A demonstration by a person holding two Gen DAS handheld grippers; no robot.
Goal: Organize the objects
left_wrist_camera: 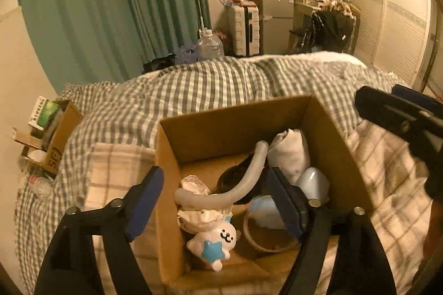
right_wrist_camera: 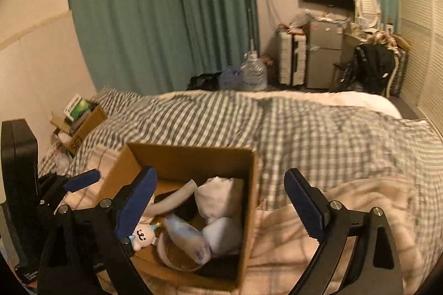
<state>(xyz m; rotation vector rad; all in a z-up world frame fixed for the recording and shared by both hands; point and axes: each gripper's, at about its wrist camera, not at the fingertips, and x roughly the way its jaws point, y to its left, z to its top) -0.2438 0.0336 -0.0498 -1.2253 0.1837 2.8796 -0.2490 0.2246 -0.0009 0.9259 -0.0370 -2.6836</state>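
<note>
An open cardboard box [left_wrist_camera: 329,140] sits on the bed and also shows in the right wrist view [right_wrist_camera: 249,184]. Inside lie a white seal toy with a blue star [left_wrist_camera: 214,242], a grey curved tube [left_wrist_camera: 235,189], a white cloth bundle [left_wrist_camera: 290,153], a pale blue item [left_wrist_camera: 314,181] and a tape ring [left_wrist_camera: 265,245]. My left gripper [left_wrist_camera: 216,206] is open and empty, straddling the box's left wall. My right gripper [right_wrist_camera: 221,206] is open and empty over the box's right wall; a pale blue bottle [right_wrist_camera: 185,236] lies inside, blurred.
The bed has a checked duvet [right_wrist_camera: 304,128] and a plaid blanket [right_wrist_camera: 360,212]. A smaller cardboard box of items [left_wrist_camera: 55,128] sits at the bed's far left by the wall. Green curtains, water jugs, a suitcase and a fridge stand beyond the bed.
</note>
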